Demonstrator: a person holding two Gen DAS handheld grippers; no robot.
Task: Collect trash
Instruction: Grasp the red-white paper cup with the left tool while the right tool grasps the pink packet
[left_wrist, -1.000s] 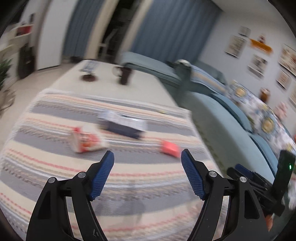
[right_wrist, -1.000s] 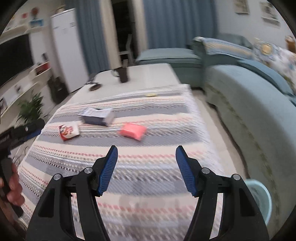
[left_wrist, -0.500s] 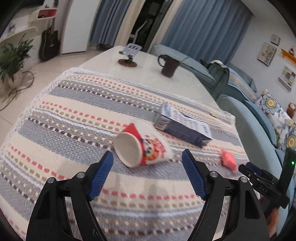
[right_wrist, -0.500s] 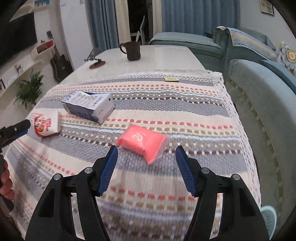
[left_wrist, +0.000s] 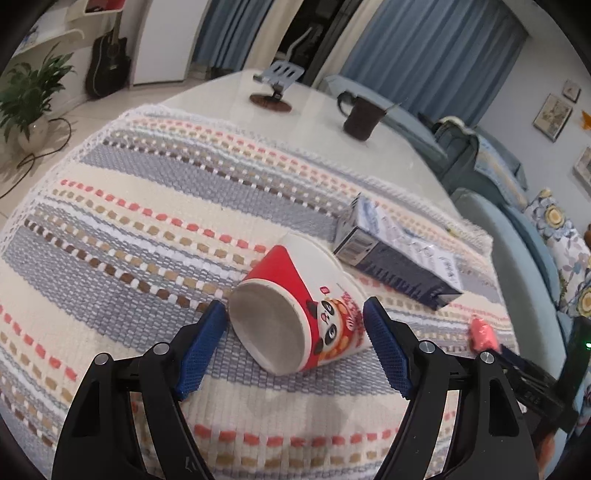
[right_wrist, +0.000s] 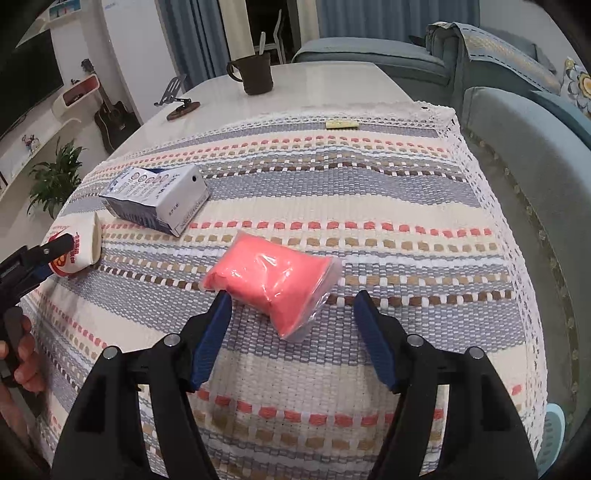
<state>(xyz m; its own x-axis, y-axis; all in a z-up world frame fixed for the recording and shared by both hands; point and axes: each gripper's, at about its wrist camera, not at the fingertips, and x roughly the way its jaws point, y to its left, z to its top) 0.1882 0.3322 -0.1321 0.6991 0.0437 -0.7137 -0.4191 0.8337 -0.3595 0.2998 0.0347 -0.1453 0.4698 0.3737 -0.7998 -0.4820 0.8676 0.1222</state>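
Observation:
A red and white paper cup with a panda print lies on its side on the striped tablecloth, mouth towards me. My left gripper straddles it; the jaws are closing slightly and the blue pads sit just off its sides. A pink plastic-wrapped pack lies at the tips of my right gripper, whose jaws are opening and do not touch it. A blue and white carton lies flat between cup and pack. In the right wrist view the cup shows at far left.
A dark mug and a phone stand stand on the bare far end of the table. A small yellow item lies near the cloth's far edge. A teal sofa runs along the right, with a pale bin below.
Both grippers have come down and forward over the table. The cup now lies between the left jaws, and the pink pack has come up to the right tips.

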